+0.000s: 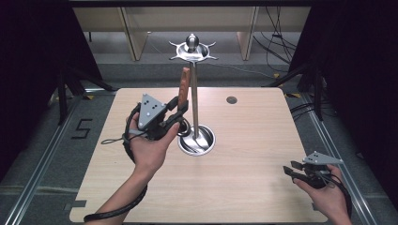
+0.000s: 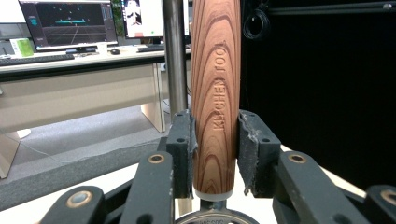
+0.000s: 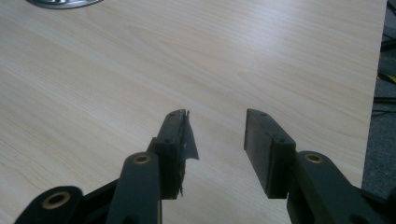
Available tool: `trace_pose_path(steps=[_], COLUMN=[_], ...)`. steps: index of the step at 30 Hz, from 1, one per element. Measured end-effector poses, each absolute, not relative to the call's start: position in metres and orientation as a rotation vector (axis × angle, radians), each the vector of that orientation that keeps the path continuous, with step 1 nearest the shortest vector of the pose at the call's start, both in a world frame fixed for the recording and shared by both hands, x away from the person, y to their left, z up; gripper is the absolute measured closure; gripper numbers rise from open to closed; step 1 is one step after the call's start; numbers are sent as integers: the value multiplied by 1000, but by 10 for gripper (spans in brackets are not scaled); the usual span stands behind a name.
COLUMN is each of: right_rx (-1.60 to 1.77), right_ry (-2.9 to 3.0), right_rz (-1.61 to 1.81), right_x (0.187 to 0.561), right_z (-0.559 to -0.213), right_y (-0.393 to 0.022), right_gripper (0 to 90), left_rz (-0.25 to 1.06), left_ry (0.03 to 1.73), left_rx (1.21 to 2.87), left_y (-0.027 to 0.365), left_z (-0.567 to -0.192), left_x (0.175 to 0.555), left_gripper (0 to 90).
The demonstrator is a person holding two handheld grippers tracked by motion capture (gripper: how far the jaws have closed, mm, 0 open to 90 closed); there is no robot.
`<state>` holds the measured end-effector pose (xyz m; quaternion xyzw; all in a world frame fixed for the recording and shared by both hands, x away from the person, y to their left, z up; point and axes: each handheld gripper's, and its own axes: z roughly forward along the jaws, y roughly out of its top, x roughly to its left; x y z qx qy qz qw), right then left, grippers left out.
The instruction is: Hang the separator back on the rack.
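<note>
Lower right of high view: right gripper (image 1: 294,169) held low over pale wooden table (image 1: 263,140), jaws parted, nothing between; same gap in right gripper view (image 3: 217,135), bare tabletop beyond.

Left of centre: left gripper (image 1: 180,111) raised in left hand (image 1: 149,149), jaws clamped on lower part of wooden handle (image 2: 215,93) stamped "KITCHEN TOOL", handle upright.

Just beside handle: metal stand pole (image 1: 194,98) rising from round steel base (image 1: 197,140) mid-table.

Top centre: hook ring with ball knob (image 1: 192,46).

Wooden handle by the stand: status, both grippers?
Left gripper shut on wooden handle, upright beside stand pole. Right gripper open, empty, over bare table. Nothing blocking.
</note>
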<state>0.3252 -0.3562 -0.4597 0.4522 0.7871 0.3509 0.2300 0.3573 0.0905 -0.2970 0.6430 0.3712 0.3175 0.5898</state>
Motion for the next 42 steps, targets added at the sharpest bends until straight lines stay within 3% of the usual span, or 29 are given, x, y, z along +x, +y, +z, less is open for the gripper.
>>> trace_pose_path(steps=[42], right_rx=[1282], right_ry=[2160], right_rz=[976], right_x=[324], right_z=[-460], right_y=[-354], right_gripper=[598], left_rz=[857], left_ry=[899], left_rx=[1505], left_y=[64], left_z=[-288], left_x=[363], left_gripper=[672])
